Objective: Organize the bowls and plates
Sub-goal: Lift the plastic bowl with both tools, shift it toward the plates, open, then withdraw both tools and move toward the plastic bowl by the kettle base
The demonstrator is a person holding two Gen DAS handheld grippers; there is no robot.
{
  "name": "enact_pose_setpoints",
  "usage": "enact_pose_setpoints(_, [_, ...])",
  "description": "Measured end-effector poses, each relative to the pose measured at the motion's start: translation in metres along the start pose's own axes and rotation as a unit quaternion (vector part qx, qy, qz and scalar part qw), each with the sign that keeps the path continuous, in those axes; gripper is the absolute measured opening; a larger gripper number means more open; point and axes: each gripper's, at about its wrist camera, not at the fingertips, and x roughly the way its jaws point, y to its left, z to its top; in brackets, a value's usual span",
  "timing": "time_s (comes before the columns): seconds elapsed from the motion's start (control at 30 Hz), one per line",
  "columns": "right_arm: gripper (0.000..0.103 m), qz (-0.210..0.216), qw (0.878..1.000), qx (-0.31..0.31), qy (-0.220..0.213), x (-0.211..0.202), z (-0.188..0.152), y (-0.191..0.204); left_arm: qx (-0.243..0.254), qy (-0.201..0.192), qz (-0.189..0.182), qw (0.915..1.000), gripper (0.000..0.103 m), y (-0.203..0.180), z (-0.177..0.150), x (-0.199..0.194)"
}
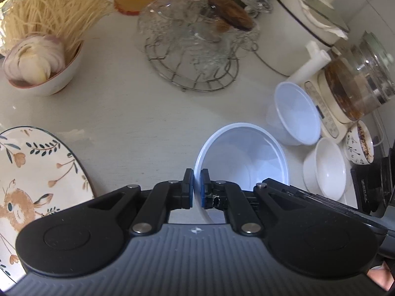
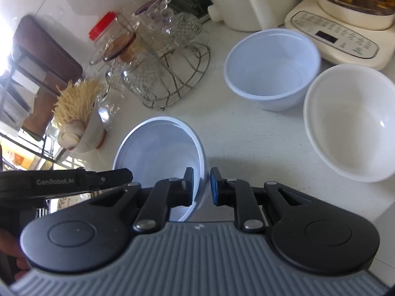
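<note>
Left gripper [image 1: 196, 188] had its pads pinched tight on the rim of a pale blue plastic bowl [image 1: 243, 156], wall thin between them. Right gripper [image 2: 201, 185] straddled the opposite rim of that same bowl [image 2: 160, 153]: left pad inside against the wall, right pad outside w/ a slim gap, so a loose hold at best; can't tell if it truly pressed. Bowl was tilted, mouth toward the cameras, raised off the white counter [image 1: 138, 123].

Beyond it, a 2nd blue bowl [image 2: 271, 69] sat just beside a white bowl [image 2: 350, 123], both near the cream kettle base [image 2: 340, 37]. Wire rack w/ glasses [image 1: 195, 56] stood further back; flowered plate [image 1: 37, 172] lay at left, bowl of noodles & onion [image 1: 42, 56] behind it.
</note>
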Motion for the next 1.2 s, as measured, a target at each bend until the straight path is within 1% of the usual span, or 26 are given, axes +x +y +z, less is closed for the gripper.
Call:
enact_pose_setpoints(0.1, [0.017,-0.001,1.000,-0.006,0.014,0.008,0.002,0.003,0.000,0.002,0.006,1.0000,0.007,0.006,0.002,0.003])
enact_pose_setpoints(0.33, [0.019,-0.007,0.999,-0.015,0.039,0.022,0.005,0.006,0.006,0.018,0.003,0.9998,0.007,0.012,0.005,0.010])
enact_pose_setpoints(0.43, [0.019,-0.008,0.999,-0.018,0.041,0.023,0.006,0.008,0.005,0.024,0.002,0.9997,0.007,0.017,0.005,0.014])
enact_pose_setpoints(0.7, [0.020,-0.005,0.999,0.002,0.041,0.028,0.008,0.007,-0.006,0.031,-0.001,0.9995,0.008,0.024,0.007,0.017])
enact_pose_setpoints(0.73, [0.020,-0.007,0.999,0.001,0.039,0.027,0.009,0.008,-0.008,0.034,0.002,0.9994,0.013,0.024,0.007,0.018])
enact_pose_setpoints(0.8, [0.024,-0.014,0.999,0.001,0.035,0.026,0.009,0.009,-0.009,0.039,0.005,0.9992,0.027,0.028,0.007,0.017])
enact_pose_setpoints(0.83, [0.034,-0.017,0.999,0.003,0.030,0.024,0.010,0.010,-0.005,0.041,0.010,0.9991,0.040,0.028,0.008,0.016])
enact_pose_setpoints(0.87, [0.041,-0.020,1.000,0.005,0.024,0.021,0.010,0.009,0.002,0.036,0.013,0.9993,0.042,0.027,0.007,0.014])
enact_pose_setpoints(0.9, [0.042,-0.021,1.000,0.009,0.017,0.017,0.010,0.009,0.007,0.027,0.013,0.9995,0.042,0.027,0.006,0.010])
enact_pose_setpoints(0.97, [0.043,-0.027,1.000,0.016,0.003,0.010,0.010,0.008,0.012,0.019,0.011,0.9997,0.042,0.026,0.006,0.003])
enact_pose_setpoints(1.07, [0.043,-0.040,0.999,0.011,-0.018,-0.002,0.010,0.009,0.032,-0.004,0.013,0.9994,0.042,0.020,0.005,-0.010])
enact_pose_setpoints(1.2, [0.043,-0.041,0.998,-0.004,-0.048,-0.022,0.009,0.012,0.049,-0.038,0.014,0.9980,0.042,0.008,0.002,-0.032])
